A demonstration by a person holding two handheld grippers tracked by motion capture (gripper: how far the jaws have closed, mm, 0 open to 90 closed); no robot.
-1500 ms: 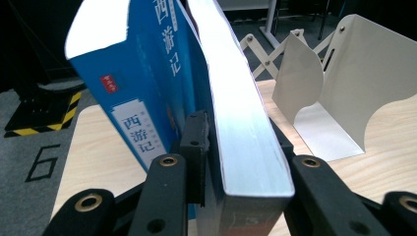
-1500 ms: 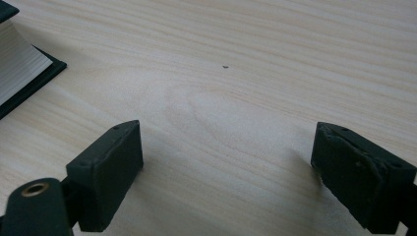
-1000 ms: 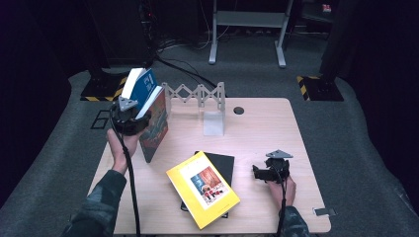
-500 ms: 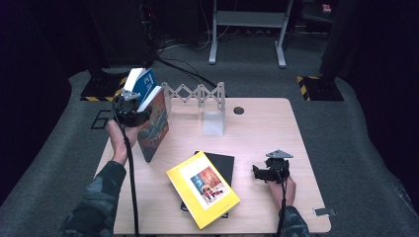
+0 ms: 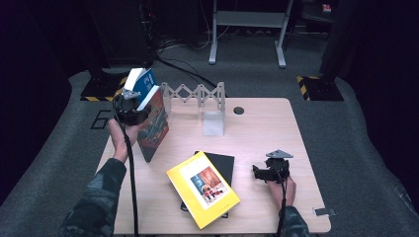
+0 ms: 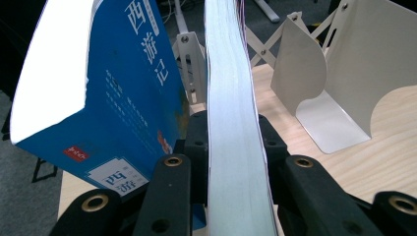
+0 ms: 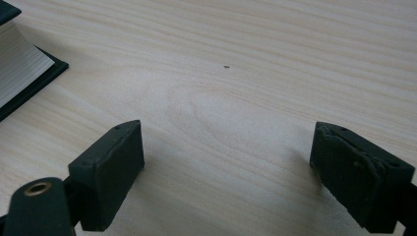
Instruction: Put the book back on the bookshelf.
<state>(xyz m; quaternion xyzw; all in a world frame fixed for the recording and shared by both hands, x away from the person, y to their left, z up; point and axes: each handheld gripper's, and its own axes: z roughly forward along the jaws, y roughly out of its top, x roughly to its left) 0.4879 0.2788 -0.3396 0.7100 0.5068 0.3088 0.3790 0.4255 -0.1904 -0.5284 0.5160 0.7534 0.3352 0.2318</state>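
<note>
On the left, my left gripper (image 5: 132,109) has just been closing its jaws, and they now pinch the orange-covered book (image 5: 154,123) by its page edge (image 6: 233,147), holding it upright over the surface's (image 5: 257,133) left edge, a blue book (image 6: 123,98) just beside it and the white bookend rack (image 5: 197,94) close behind. Mid-surface, a yellow book (image 5: 203,188) lies on a black book (image 5: 222,163). Far right, my right gripper (image 7: 226,167) rests low, jaws spread over bare wood.
</note>
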